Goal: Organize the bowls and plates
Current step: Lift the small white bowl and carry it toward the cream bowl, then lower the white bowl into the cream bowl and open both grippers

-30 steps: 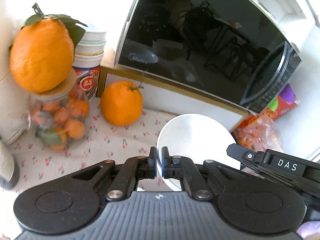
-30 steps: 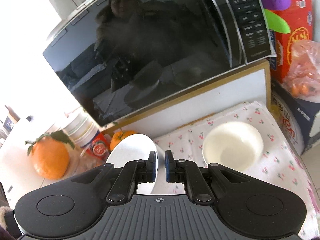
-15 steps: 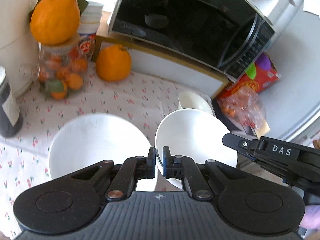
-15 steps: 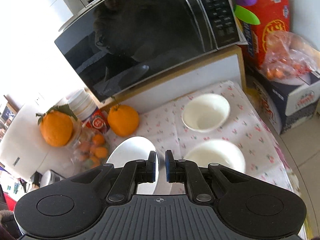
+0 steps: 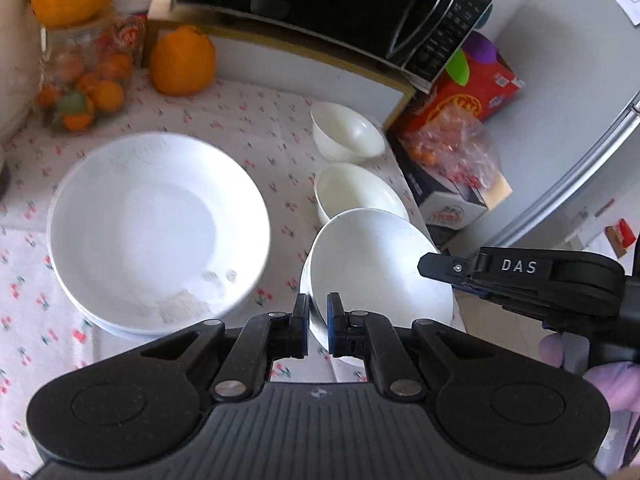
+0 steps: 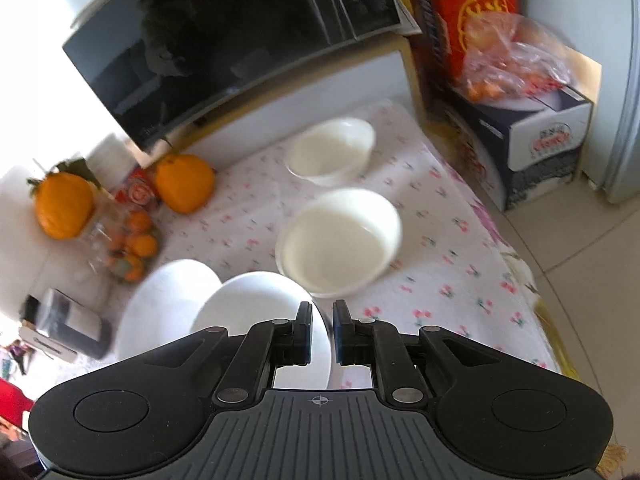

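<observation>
While plate (image 5: 380,264) is carried on edge-grip from both sides, weight is shared: left gripper (image 5: 318,326) clamped on near rim, right gripper (image 6: 322,332) clamped on opposite rim. Plate held in air, tilted, beside stack of plates (image 5: 156,224) on floral tablecloth (image 5: 248,120), likely for adding to stack. Plate seen plain white, glossy, shallow, round. Two cream bowls (image 6: 340,236) left apart near microwave (image 5: 320,4), judged not yet nested.
</observation>
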{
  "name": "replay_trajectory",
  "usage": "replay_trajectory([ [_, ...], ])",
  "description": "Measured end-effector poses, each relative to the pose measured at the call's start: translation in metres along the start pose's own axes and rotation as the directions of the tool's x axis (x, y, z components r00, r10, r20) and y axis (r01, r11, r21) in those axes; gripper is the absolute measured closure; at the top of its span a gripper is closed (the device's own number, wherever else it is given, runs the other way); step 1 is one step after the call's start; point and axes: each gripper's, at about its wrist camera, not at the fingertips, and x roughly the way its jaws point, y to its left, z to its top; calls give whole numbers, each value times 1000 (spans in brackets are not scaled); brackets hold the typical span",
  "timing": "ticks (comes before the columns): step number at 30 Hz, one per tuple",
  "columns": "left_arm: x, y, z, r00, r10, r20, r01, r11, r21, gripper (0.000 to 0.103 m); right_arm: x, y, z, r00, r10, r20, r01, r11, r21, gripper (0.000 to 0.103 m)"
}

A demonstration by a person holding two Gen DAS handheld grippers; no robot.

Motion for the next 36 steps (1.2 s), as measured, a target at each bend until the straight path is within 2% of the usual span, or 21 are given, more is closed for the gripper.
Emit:
replay_trajectory([
  [16, 22, -12, -21, 997, 8, -74, -4, 998, 57, 95, 18, -28, -8, 994, -72, -77, 74, 997, 16, 90],
  [21, 27, -10, -24, 996, 16, -92, -12, 999, 48, 95, 27, -36, -9, 991, -69, -117, 74, 996, 41, 90],
  [33, 28, -10, -23, 996, -3, -86, 7, 999, 40, 94, 35, -40, -10, 988, -77, -135, 83, 996, 44, 90],
  [36, 27, -10, -23, 997, -9, -82, 12, 999, 46, 88, 35, -41, -10, 989, -68, -133, 76, 996, 53, 89],
])
